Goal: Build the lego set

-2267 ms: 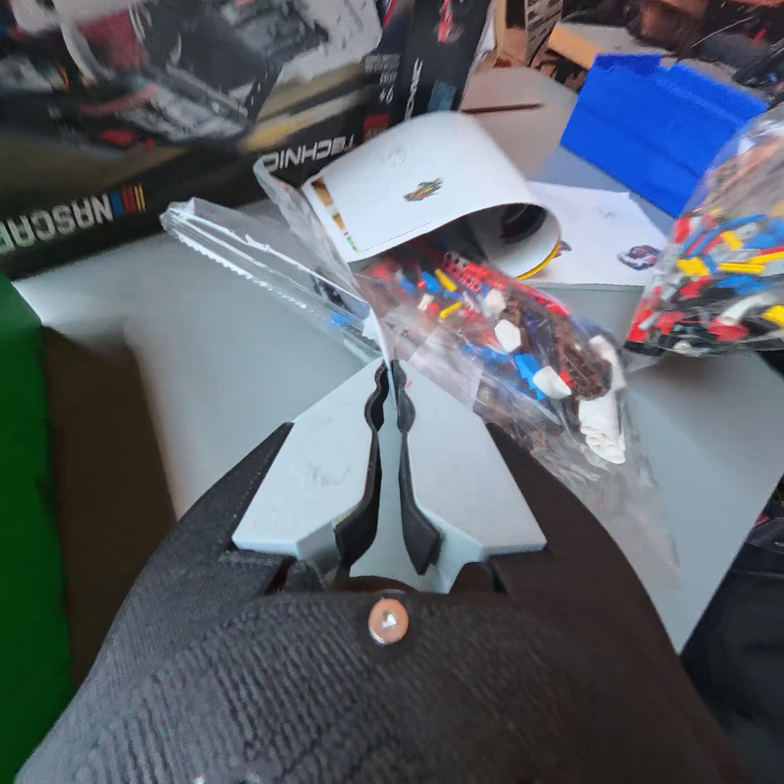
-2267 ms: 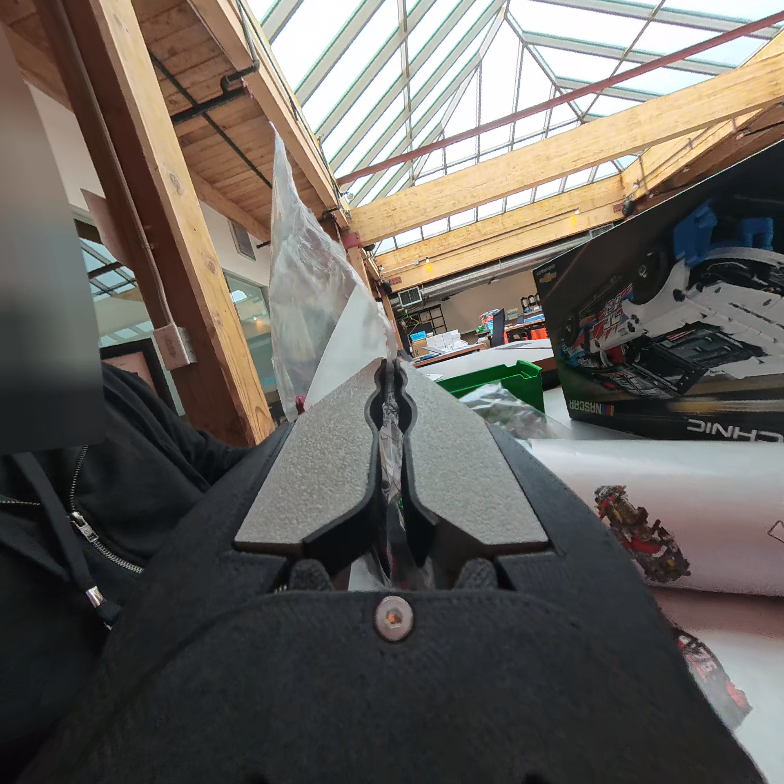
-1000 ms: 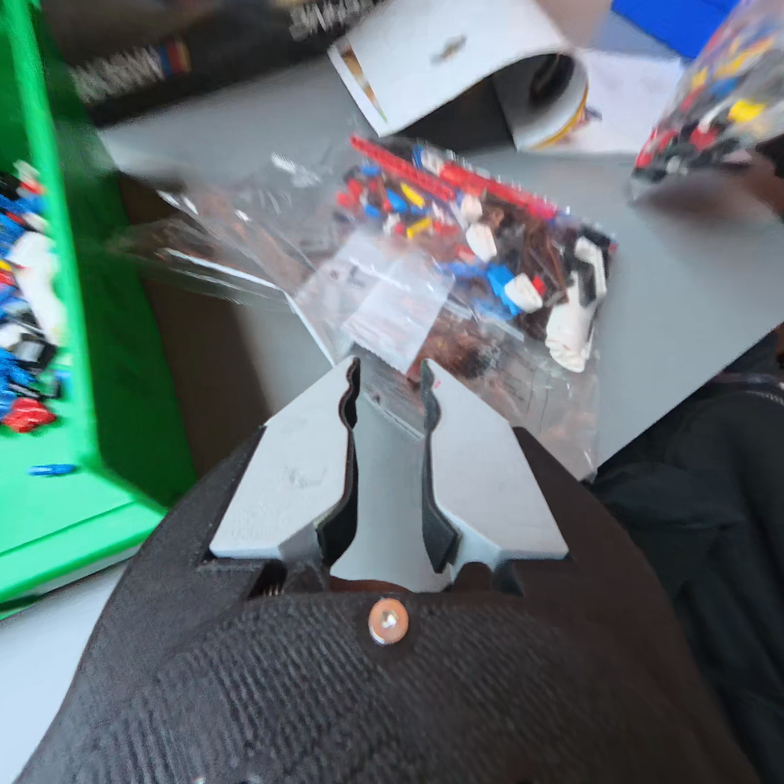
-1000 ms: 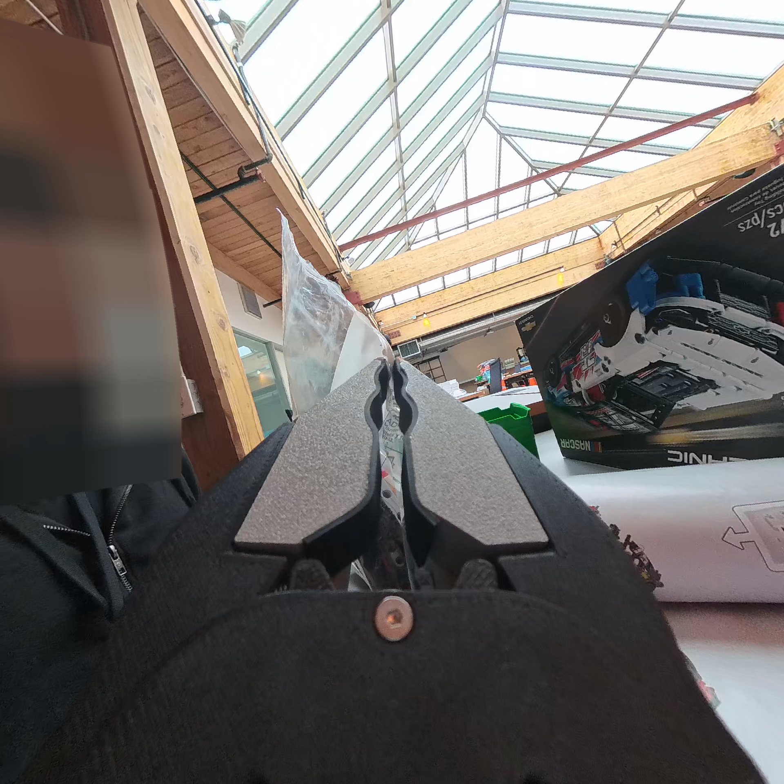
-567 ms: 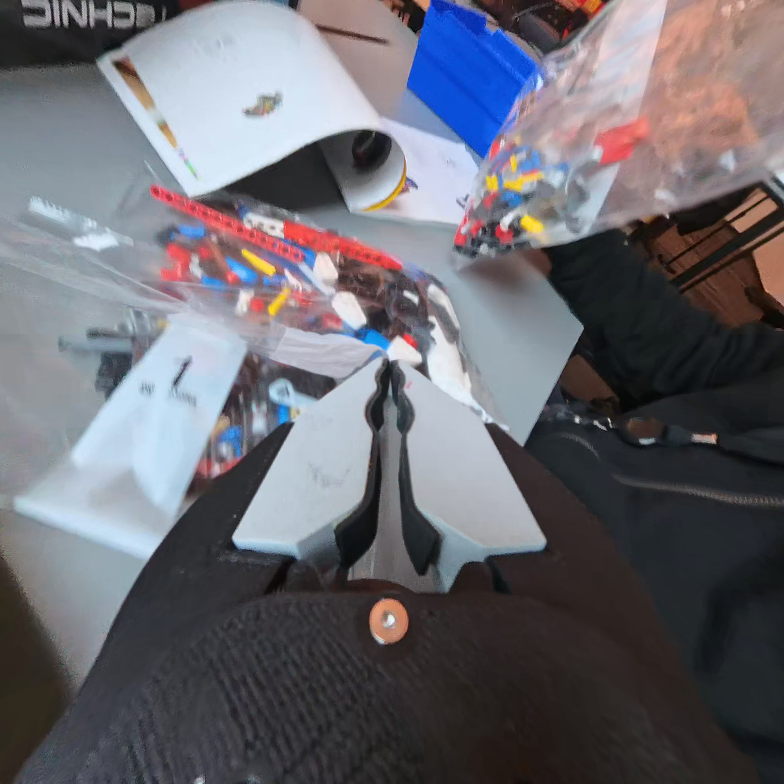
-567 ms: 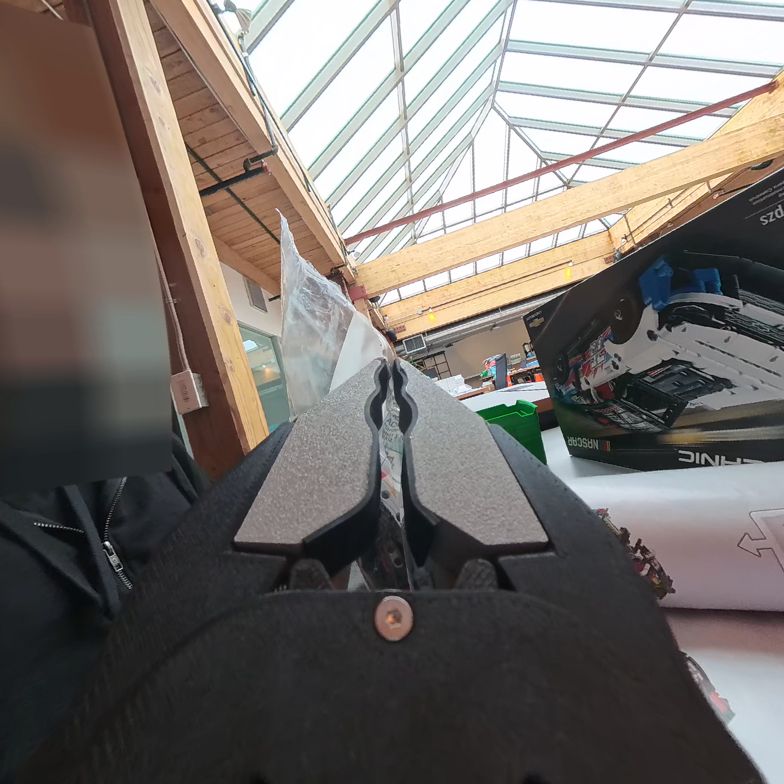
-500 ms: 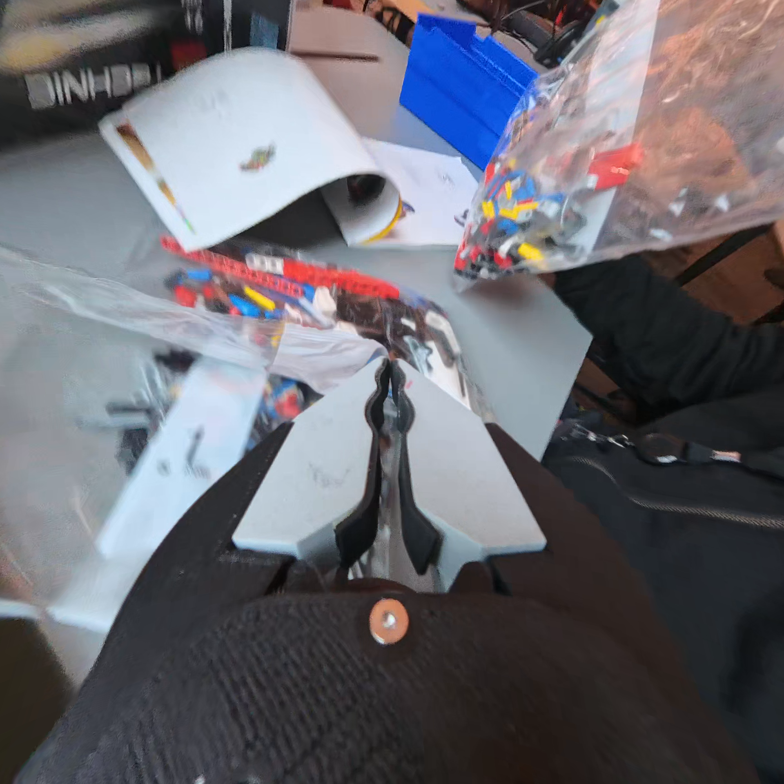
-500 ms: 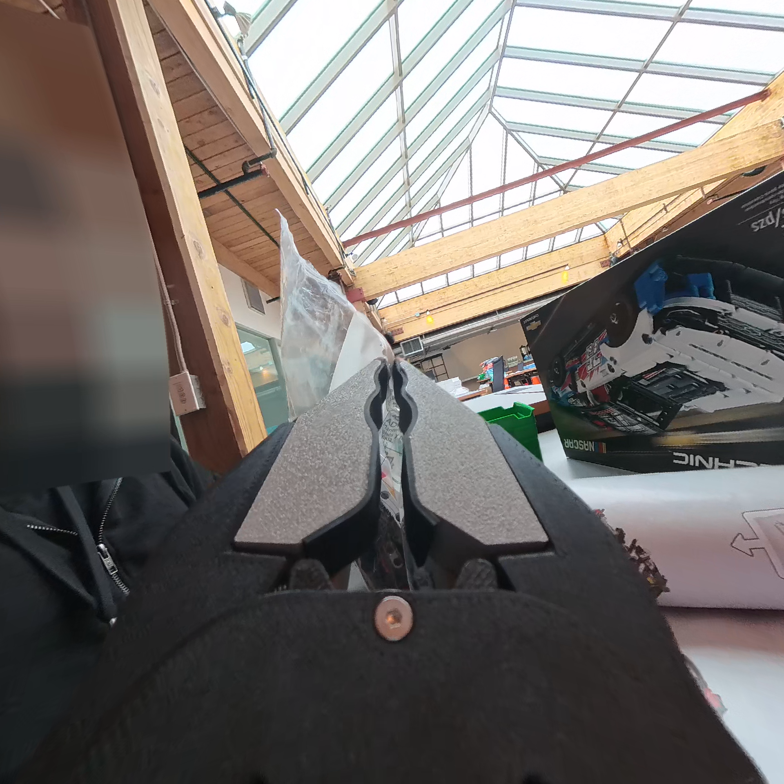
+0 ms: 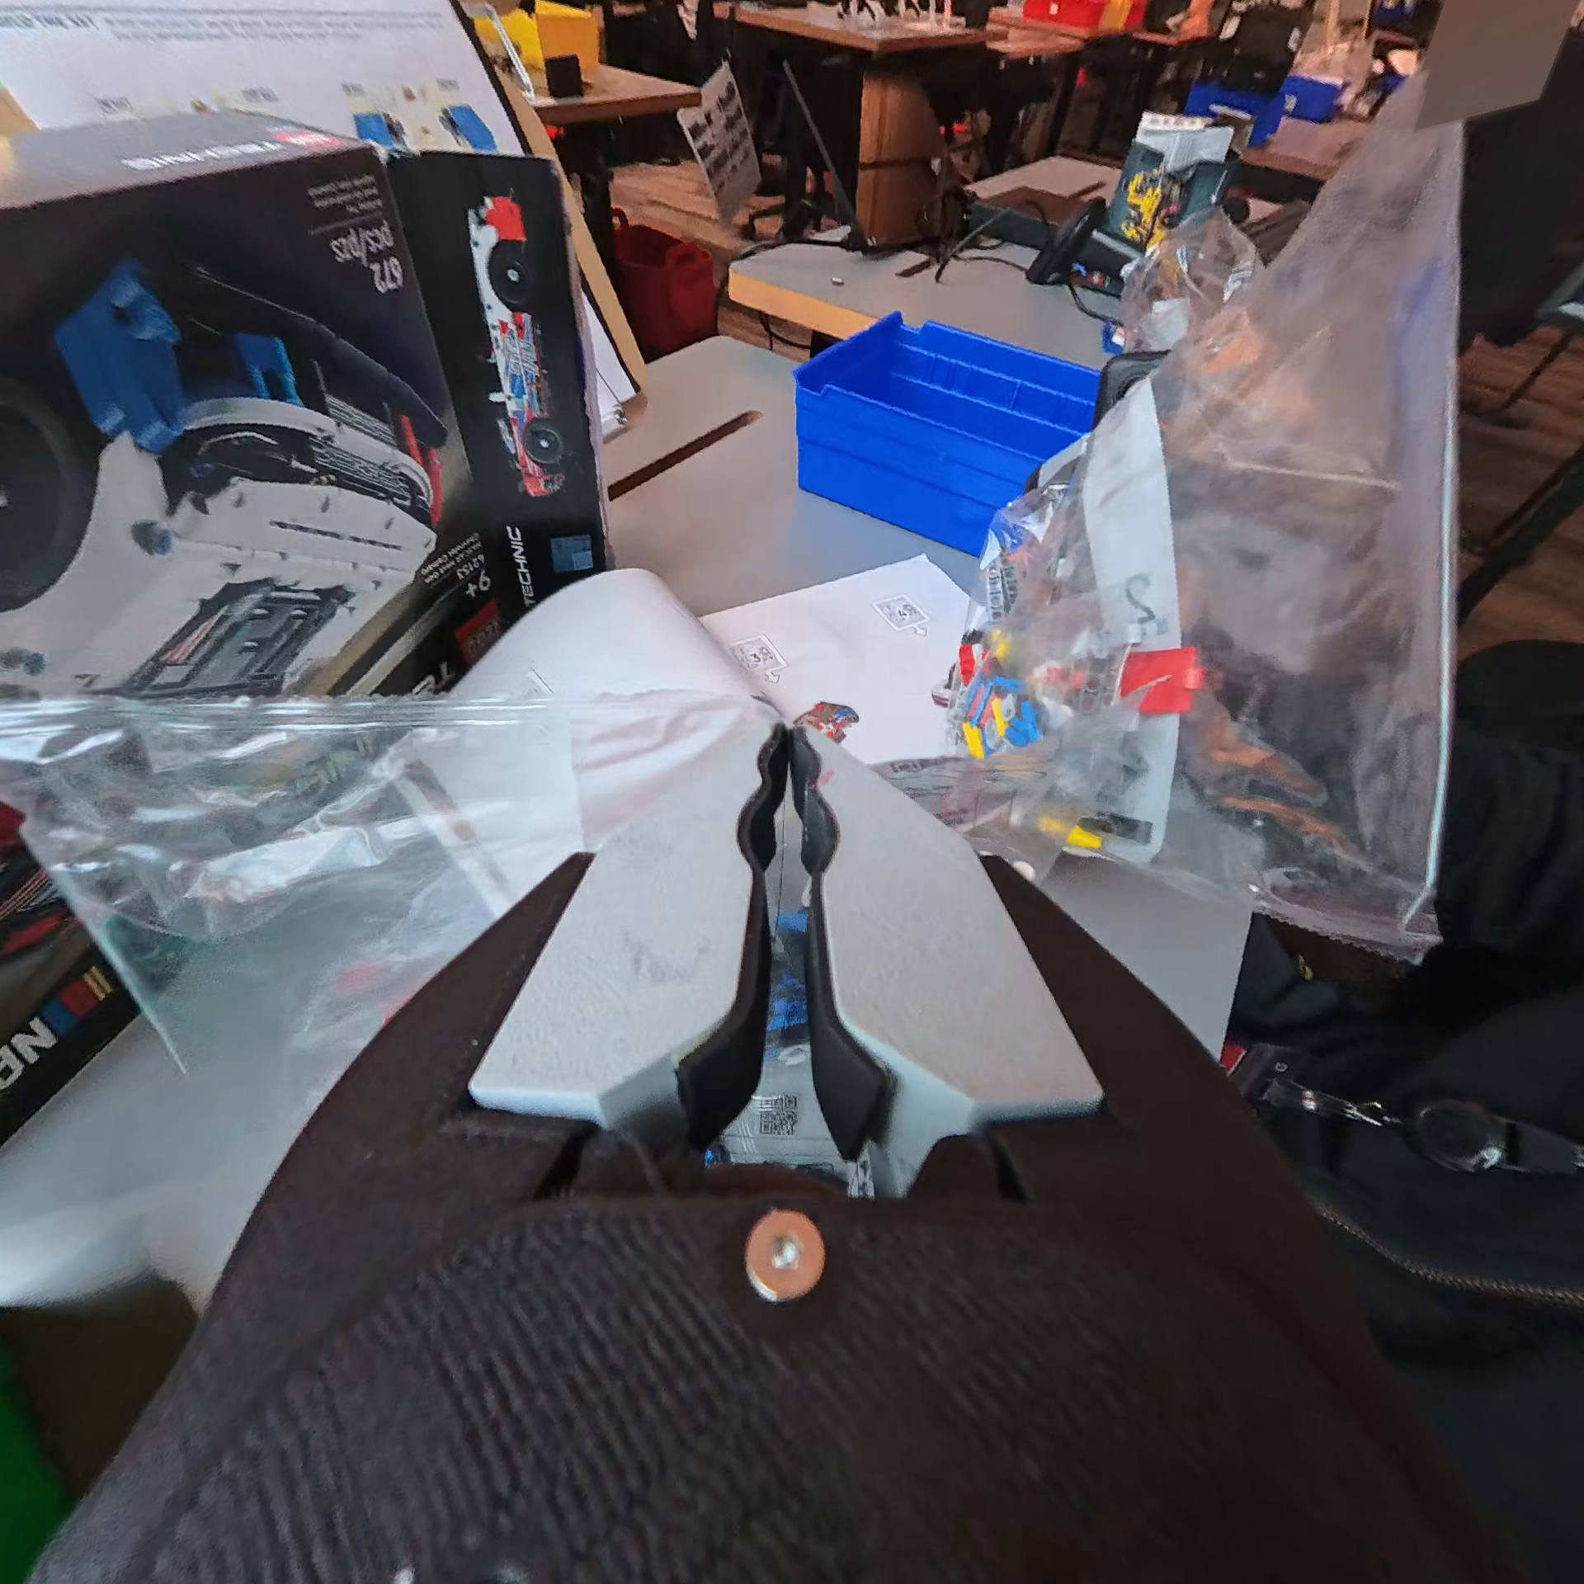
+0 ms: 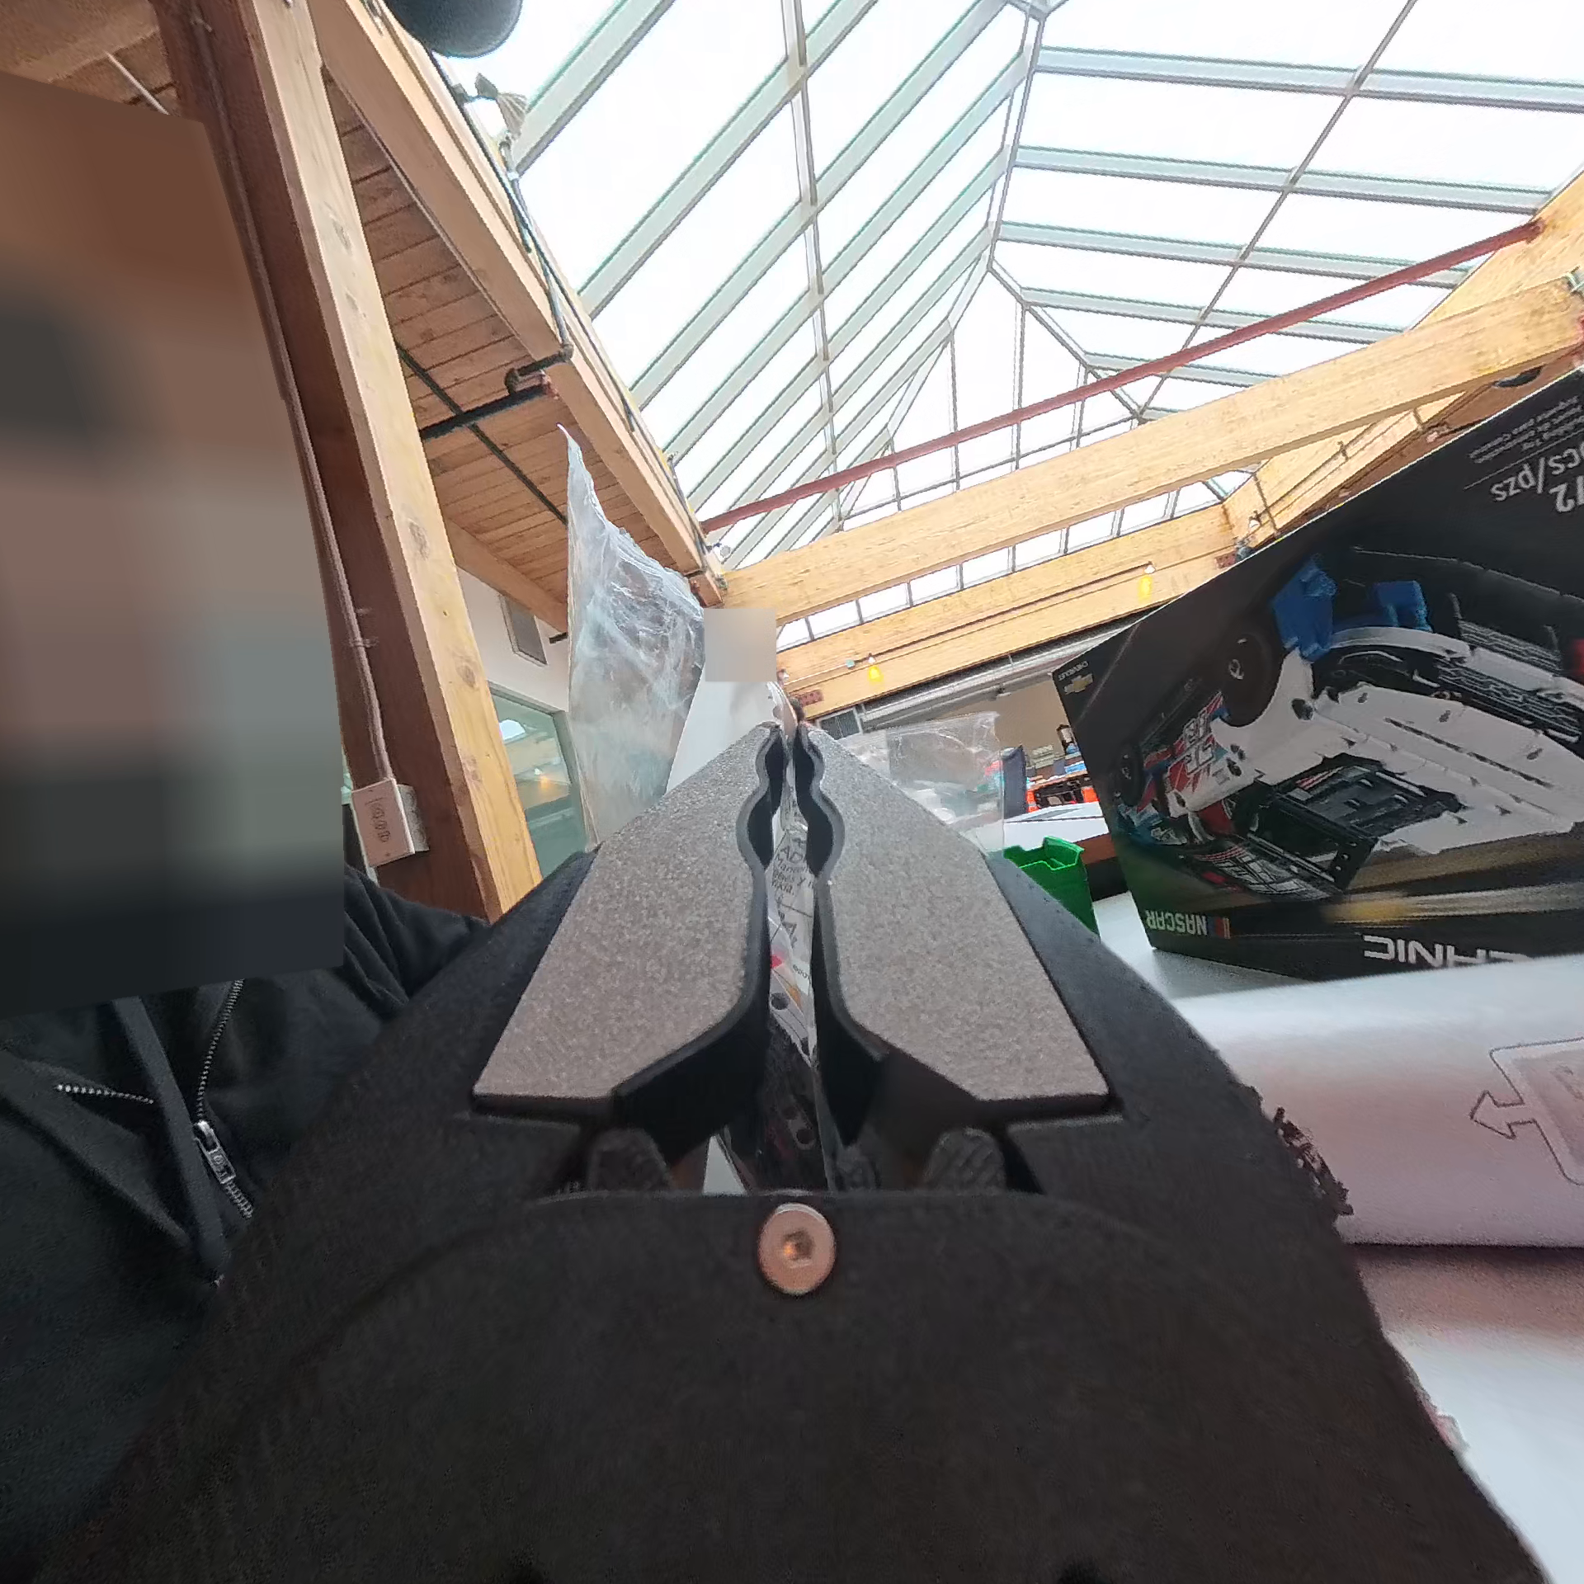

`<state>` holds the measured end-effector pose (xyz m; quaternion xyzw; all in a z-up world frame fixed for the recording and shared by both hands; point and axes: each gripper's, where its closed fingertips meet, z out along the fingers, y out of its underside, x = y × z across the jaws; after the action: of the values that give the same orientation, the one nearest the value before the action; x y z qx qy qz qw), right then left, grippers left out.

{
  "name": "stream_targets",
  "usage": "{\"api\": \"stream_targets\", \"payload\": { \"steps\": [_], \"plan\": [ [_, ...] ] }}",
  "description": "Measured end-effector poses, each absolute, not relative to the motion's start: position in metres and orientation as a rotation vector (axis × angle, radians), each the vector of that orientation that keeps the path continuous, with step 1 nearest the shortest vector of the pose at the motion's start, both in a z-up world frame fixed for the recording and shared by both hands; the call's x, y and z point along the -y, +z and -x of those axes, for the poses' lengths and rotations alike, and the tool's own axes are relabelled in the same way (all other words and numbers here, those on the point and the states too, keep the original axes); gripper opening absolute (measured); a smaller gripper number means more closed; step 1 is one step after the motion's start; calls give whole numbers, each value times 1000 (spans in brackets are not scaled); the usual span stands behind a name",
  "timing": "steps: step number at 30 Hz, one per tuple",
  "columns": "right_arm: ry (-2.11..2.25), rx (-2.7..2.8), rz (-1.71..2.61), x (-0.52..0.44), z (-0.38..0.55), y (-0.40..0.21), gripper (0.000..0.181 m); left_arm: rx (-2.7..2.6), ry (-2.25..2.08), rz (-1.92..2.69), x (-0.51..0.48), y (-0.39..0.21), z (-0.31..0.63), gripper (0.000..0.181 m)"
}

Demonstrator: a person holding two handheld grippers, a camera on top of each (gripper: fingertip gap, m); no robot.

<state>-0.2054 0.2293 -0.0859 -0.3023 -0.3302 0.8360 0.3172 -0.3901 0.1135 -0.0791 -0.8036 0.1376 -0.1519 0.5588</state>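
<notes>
We find the left gripper (image 9: pixel 789 754) clamped on a clear parts bag (image 9: pixel 283 823) that spreads to its left. Ahead lies the open instruction booklet (image 9: pixel 814 651), with the set box (image 9: pixel 257 411) ahead-left. The right gripper (image 10: pixel 790 744) pinches a second parts bag (image 10: pixel 626 669), which rises above its tips.

2 clear bags of Lego parts, both held off the table

The near bag (image 9: pixel 283 823) is pinched at its edge, its film stretching left, with blue parts showing between the fingers. The far bag (image 9: pixel 1269 600) hangs upright at right, holding red, blue, yellow and black parts low inside. The set box (image 9: pixel 257 411) stands at left, and the open booklet (image 9: pixel 823 651) lies beside it.
</notes>
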Motion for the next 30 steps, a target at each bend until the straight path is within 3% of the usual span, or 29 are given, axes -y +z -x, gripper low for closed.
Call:
{"api": "stream_targets", "payload": {
  "steps": [11,18,21,27,28,30],
  "plan": [
    [2161,913,831,-226,212,-90,0,-252,-325,1922,-81,-100,424,0],
    [2183,997,849,-210,224,-95,0,-271,-601,1933,-37,-122,434,0],
    [2181,992,872,-210,227,-97,0,-142,-629,2019,-27,-141,455,29],
    [2193,983,878,-212,227,-98,0,36,-655,2134,-7,-188,473,59],
    [2194,984,876,-212,228,-98,0,37,-649,2128,-7,-191,473,47],
    [2193,985,875,-211,227,-98,0,38,-564,2134,-11,-198,479,5]
  ]
}}
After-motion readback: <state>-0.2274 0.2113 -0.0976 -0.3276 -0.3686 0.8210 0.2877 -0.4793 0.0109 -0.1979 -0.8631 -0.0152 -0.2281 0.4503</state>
